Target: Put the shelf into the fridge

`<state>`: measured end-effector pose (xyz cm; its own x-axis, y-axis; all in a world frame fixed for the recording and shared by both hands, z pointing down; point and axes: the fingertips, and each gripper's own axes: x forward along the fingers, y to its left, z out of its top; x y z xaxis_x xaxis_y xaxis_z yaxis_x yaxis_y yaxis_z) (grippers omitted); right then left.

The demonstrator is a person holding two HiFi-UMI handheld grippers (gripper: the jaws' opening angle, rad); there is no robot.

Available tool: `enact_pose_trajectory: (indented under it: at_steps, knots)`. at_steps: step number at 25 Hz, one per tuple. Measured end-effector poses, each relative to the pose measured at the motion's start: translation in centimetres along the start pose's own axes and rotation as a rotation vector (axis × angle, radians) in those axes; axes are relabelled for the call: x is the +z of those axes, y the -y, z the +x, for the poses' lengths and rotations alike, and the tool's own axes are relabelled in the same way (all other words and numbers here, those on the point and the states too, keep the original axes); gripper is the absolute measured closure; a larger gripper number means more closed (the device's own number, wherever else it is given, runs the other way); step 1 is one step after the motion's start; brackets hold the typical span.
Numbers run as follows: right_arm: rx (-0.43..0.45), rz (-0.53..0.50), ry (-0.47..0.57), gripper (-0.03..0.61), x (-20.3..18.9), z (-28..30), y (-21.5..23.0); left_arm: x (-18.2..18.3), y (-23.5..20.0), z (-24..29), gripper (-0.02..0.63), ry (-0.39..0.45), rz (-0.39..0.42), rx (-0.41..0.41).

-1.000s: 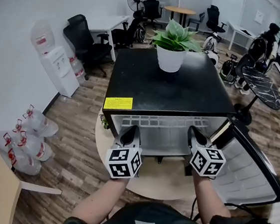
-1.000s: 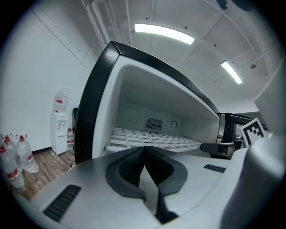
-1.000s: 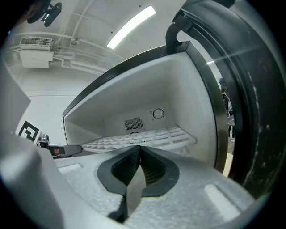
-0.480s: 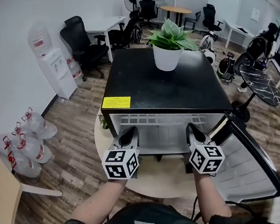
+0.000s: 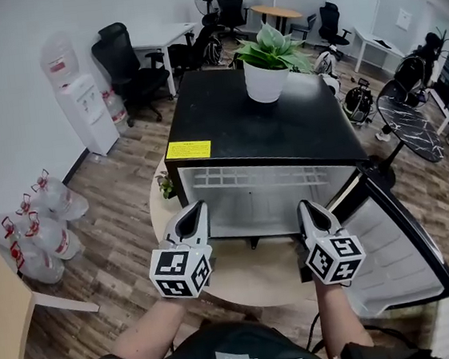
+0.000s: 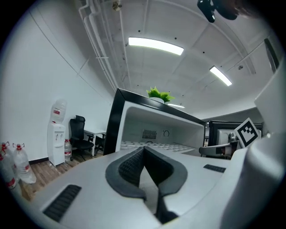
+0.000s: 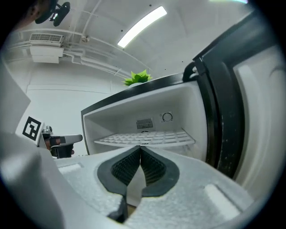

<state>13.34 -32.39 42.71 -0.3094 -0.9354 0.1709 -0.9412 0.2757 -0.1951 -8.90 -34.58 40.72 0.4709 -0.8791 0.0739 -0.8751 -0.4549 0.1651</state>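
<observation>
Fingers [image 7: 125, 166] pressed together, empty; shelf [image 7: 147, 137] ahead, inside fridge [image 7: 195, 109].

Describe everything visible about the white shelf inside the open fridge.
The shelf is a white grid of thin bars, wire or plastic by its look. It lies level inside the fridge, just below the vent and dial on the white back wall, and spans from one side wall to the other. Nothing rests on it. The left gripper and right gripper, both shut and empty, are in front of the opening and do not touch it.
</observation>
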Motion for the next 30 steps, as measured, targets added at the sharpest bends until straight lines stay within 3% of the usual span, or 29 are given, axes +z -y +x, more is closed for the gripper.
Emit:
enact_pose_trajectory:
  at_steps: [7,13,24,30]
  knots:
    - [0.018,-0.042,0.045,0.571,1.6,-3.3,-2.1,0.6,0.7,-2.7,0.612,-0.015,0.012,-0.063]
    - [0.051,-0.050,0.070,0.571,2.7,-5.4,-4.1,1.0,1.0,-4.3,0.612,-0.013,0.042,-0.060]
    - [0.024,-0.079,0.068,0.572,3.2,-7.3,-3.9,2.9,1.8,-6.3,0.612,0.020,0.086,-0.102]
    - [0.027,-0.075,0.075,0.572,3.6,-7.7,-3.8,3.0,2.2,-6.8,0.612,0.013,0.020,-0.117]
